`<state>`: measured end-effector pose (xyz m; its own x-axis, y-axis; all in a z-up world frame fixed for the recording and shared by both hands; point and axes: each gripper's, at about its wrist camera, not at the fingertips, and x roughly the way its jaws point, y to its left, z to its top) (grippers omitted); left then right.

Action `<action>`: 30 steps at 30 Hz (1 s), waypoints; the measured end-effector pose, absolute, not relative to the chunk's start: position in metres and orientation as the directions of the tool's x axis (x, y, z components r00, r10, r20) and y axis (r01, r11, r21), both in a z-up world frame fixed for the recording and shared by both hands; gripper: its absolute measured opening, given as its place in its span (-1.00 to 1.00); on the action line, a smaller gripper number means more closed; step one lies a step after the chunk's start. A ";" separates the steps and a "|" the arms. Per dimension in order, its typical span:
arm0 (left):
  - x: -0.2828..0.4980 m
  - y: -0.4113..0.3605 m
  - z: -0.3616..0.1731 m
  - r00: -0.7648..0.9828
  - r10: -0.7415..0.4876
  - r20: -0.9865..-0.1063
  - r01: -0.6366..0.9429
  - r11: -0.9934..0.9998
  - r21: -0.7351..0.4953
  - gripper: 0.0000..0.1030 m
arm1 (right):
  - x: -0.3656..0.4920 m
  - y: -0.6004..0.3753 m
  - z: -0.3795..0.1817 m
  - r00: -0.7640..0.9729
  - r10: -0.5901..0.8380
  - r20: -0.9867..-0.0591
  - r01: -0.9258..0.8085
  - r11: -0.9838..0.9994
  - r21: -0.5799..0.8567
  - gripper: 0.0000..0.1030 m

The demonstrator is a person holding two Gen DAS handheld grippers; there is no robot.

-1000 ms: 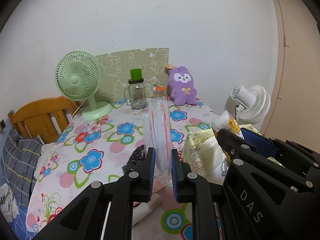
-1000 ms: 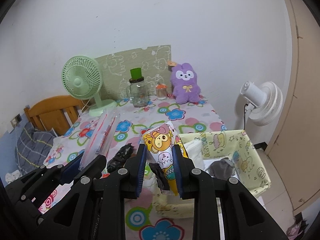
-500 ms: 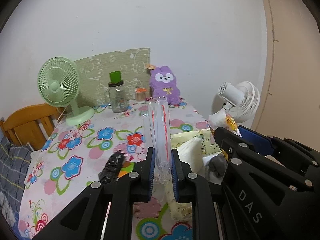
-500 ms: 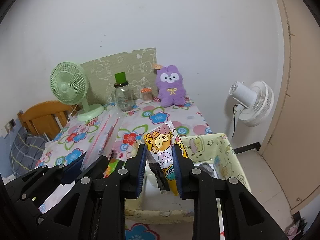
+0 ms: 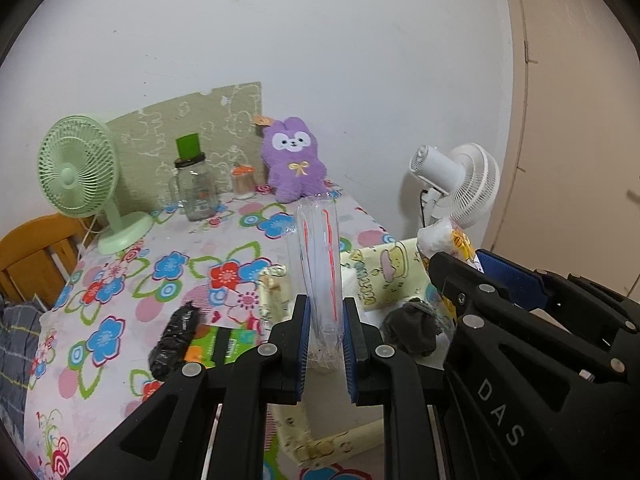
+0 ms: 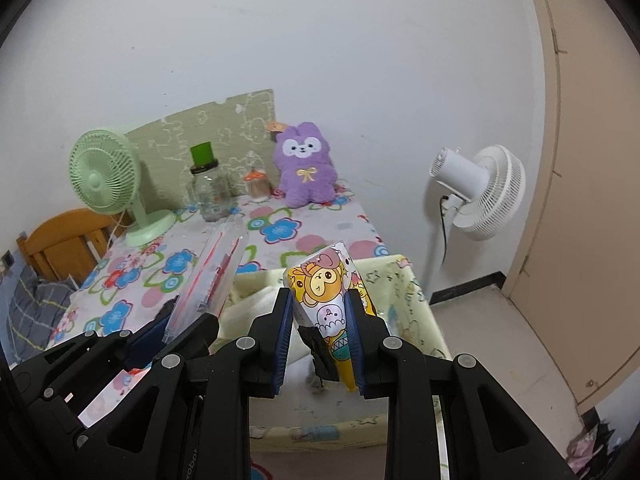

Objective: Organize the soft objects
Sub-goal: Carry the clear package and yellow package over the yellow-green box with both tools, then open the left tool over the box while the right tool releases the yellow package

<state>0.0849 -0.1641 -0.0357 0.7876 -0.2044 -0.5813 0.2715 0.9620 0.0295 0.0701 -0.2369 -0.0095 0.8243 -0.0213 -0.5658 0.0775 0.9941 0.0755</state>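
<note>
Clear plastic pouch with red lines, left wrist view: it stands upright between my left gripper fingers, which are clamped on its lower end; its top rises above the table. Just behind and right of it sits the yellow fabric bin with cartoon print, at the table's right edge. In the bin: something white and a dark grey balled cloth. My right gripper enters from the right above the bin; only its side shows here. On the floral tablecloth left of the bin lie a black crumpled bundle and a green packet, touching each other. At the back by the wall: green desk fan, glass jar with green lid, purple plush.

Right wrist view: my right gripper is clenched on a cartoon-printed packet, held upright over the bin; a black scrap hangs at its lower edge. White folded material lies in the bin beneath. My left gripper shows at left with the pouch tilted between its fingers, over the table just beside the bin. White standing fan on the floor, right.
</note>
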 end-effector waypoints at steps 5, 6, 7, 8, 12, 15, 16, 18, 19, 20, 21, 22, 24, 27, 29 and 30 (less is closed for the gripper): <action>0.091 -0.177 -0.045 0.764 -0.218 -0.607 0.310 0.949 0.049 -0.74 | 0.074 -0.249 -0.020 0.807 -0.043 -0.588 0.115 0.990 0.086 -0.44; 0.092 -0.179 -0.047 0.761 -0.220 -0.611 0.314 0.948 0.050 -0.74 | 0.075 -0.251 -0.022 0.804 -0.047 -0.592 0.121 0.989 0.086 -0.44; 0.093 -0.181 -0.049 0.755 -0.225 -0.616 0.322 0.945 0.050 -0.74 | 0.076 -0.253 -0.024 0.801 -0.051 -0.596 0.127 0.988 0.086 -0.44; 0.093 -0.183 -0.051 0.750 -0.229 -0.621 0.329 0.943 0.050 -0.73 | 0.077 -0.255 -0.026 0.798 -0.056 -0.600 0.133 0.988 0.084 -0.44; 0.098 -0.191 -0.059 0.737 -0.221 -0.639 0.356 0.930 0.089 -0.62 | 0.082 -0.262 -0.037 0.780 -0.074 -0.621 0.159 0.984 0.082 -0.44; 0.103 -0.193 -0.065 0.724 -0.214 -0.656 0.363 0.926 0.099 -0.26 | 0.086 -0.264 -0.043 0.771 -0.073 -0.633 0.167 0.982 0.091 -0.44; 0.104 -0.192 -0.066 0.722 -0.213 -0.658 0.365 0.926 0.100 -0.18 | 0.088 -0.264 -0.045 0.769 -0.071 -0.635 0.168 0.981 0.094 -0.44; 0.106 -0.192 -0.067 0.717 -0.220 -0.662 0.373 0.923 0.097 0.29 | 0.090 -0.264 -0.046 0.767 -0.067 -0.638 0.168 0.981 0.100 -0.44; 0.107 -0.192 -0.067 0.713 -0.224 -0.664 0.376 0.922 0.093 0.39 | 0.092 -0.263 -0.047 0.766 -0.065 -0.640 0.169 0.980 0.102 -0.45; 0.107 -0.192 -0.067 0.712 -0.228 -0.664 0.378 0.921 0.089 0.45 | 0.093 -0.263 -0.048 0.765 -0.064 -0.640 0.169 0.980 0.104 -0.45; 0.108 -0.192 -0.067 0.711 -0.232 -0.664 0.382 0.920 0.087 0.46 | 0.094 -0.262 -0.049 0.764 -0.064 -0.642 0.169 0.980 0.103 -0.45; 0.109 -0.192 -0.068 0.708 -0.234 -0.666 0.384 0.919 0.086 0.47 | 0.096 -0.262 -0.050 0.763 -0.064 -0.643 0.168 0.980 0.103 -0.45; 0.110 -0.192 -0.068 0.707 -0.231 -0.669 0.381 0.921 0.084 0.56 | 0.099 -0.261 -0.052 0.758 -0.057 -0.650 0.164 0.981 0.106 -0.45; 0.113 -0.193 -0.070 0.705 -0.226 -0.672 0.376 0.923 0.083 0.60 | 0.102 -0.261 -0.055 0.754 -0.054 -0.654 0.161 0.981 0.105 -0.44; 0.115 -0.193 -0.070 0.703 -0.227 -0.674 0.376 0.923 0.082 0.63 | 0.104 -0.260 -0.056 0.751 -0.051 -0.659 0.159 0.982 0.105 -0.44; 0.115 -0.193 -0.071 0.703 -0.225 -0.675 0.375 0.923 0.082 0.65 | 0.105 -0.261 -0.056 0.748 -0.051 -0.661 0.160 0.981 0.106 -0.44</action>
<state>0.1151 -0.1930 -0.0707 0.7030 -0.2252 -0.6746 0.3749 0.9234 0.0824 0.1050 -0.2608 -0.0563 0.7485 -0.0505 -0.6613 0.1599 0.9814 0.1060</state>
